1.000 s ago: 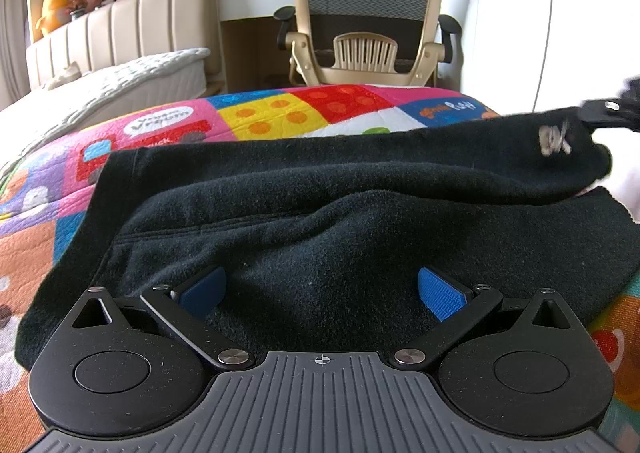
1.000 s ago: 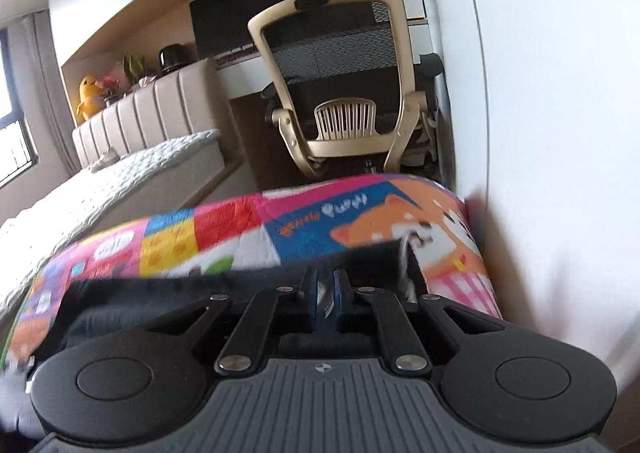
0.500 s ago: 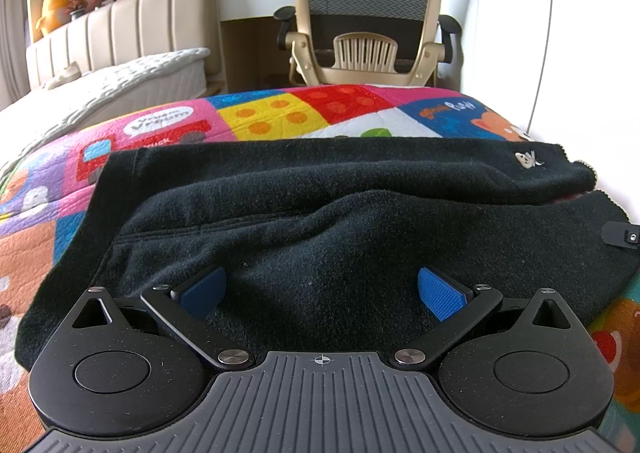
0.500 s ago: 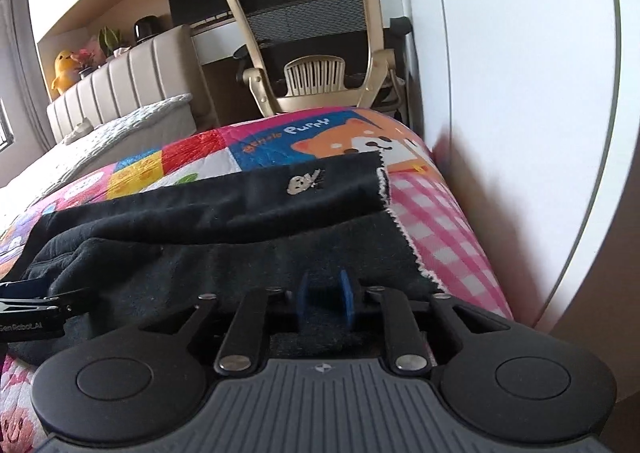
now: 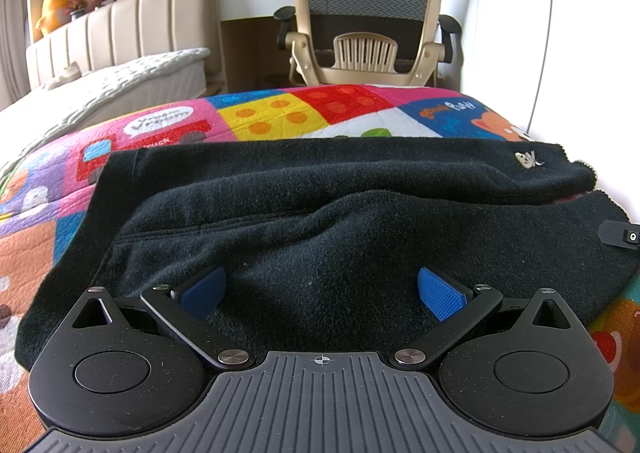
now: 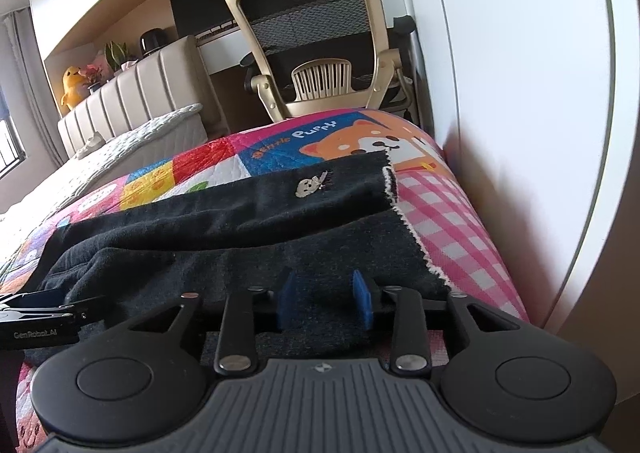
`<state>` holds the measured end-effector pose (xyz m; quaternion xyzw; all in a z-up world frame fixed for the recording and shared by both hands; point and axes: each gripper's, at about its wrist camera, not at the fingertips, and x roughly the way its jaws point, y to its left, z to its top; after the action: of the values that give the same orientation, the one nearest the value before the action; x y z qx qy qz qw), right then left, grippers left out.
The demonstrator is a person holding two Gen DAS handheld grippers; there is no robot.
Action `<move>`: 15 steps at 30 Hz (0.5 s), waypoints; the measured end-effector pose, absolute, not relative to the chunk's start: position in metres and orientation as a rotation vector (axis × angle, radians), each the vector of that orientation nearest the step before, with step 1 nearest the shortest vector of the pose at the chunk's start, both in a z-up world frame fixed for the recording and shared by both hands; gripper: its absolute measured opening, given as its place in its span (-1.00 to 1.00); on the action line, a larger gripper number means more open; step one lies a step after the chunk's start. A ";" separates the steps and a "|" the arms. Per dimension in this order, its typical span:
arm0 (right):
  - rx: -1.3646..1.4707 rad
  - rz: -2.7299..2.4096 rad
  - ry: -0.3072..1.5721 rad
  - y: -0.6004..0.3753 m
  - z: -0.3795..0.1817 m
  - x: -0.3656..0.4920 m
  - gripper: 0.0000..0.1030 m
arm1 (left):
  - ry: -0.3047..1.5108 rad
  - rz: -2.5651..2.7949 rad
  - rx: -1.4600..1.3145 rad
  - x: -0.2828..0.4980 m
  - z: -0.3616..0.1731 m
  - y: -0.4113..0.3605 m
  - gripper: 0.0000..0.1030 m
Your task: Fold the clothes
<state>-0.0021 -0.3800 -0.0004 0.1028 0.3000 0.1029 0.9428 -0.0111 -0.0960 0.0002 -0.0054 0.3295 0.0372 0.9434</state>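
Released, black garment [image 6: 248,253] lies under parted right gripper [image 6: 324,303] and spread left gripper [image 5: 320,293]

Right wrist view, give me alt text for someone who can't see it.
A black garment lies folded lengthwise on a colourful cartoon quilt, the right gripper open just above its near edge. Behind stand an office chair and a bed.

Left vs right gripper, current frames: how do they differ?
Opening: the left gripper has its blue fingers spread wide; the right gripper shows a much narrower gap, part open.

Position: the left gripper sits at the near edge of the black garment, toward its middle; the right gripper is by the garment's frayed end, next to the pink checked patch of the quilt.

Shared: neither is gripping fabric, and both sit low over the garment.
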 end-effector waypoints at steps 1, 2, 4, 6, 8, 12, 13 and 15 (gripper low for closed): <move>0.211 0.213 0.611 -0.380 0.000 -0.002 -0.36 | 0.672 0.075 -0.013 -0.011 0.000 -0.095 1.00; 0.215 0.216 0.611 -0.381 -0.001 -0.002 -0.34 | 0.672 0.076 -0.013 -0.011 0.000 -0.094 1.00; 0.227 0.224 0.610 -0.382 -0.001 -0.002 -0.31 | 0.673 0.078 -0.010 -0.010 0.000 -0.094 1.00; 0.238 0.230 0.608 -0.384 -0.001 -0.002 -0.29 | 0.672 0.078 -0.011 -0.010 0.000 -0.093 1.00; 0.249 0.233 0.605 -0.385 -0.001 -0.003 -0.29 | 0.672 0.078 -0.010 -0.009 0.000 -0.093 1.00; 0.259 0.236 0.604 -0.386 -0.002 -0.003 -0.29 | 0.673 0.077 -0.015 -0.008 0.000 -0.093 1.00; 0.259 0.236 0.604 -0.386 -0.002 -0.003 -0.29 | 0.673 0.078 -0.014 -0.008 0.000 -0.094 1.00; 0.257 0.236 0.606 -0.385 -0.001 -0.003 -0.29 | 0.677 0.078 -0.015 -0.006 0.000 -0.097 1.00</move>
<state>-0.0027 -0.3849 -0.0015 0.1257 0.2971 0.1156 0.9394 -0.0060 -0.0968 0.0004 -0.0073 0.3318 0.0381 0.9426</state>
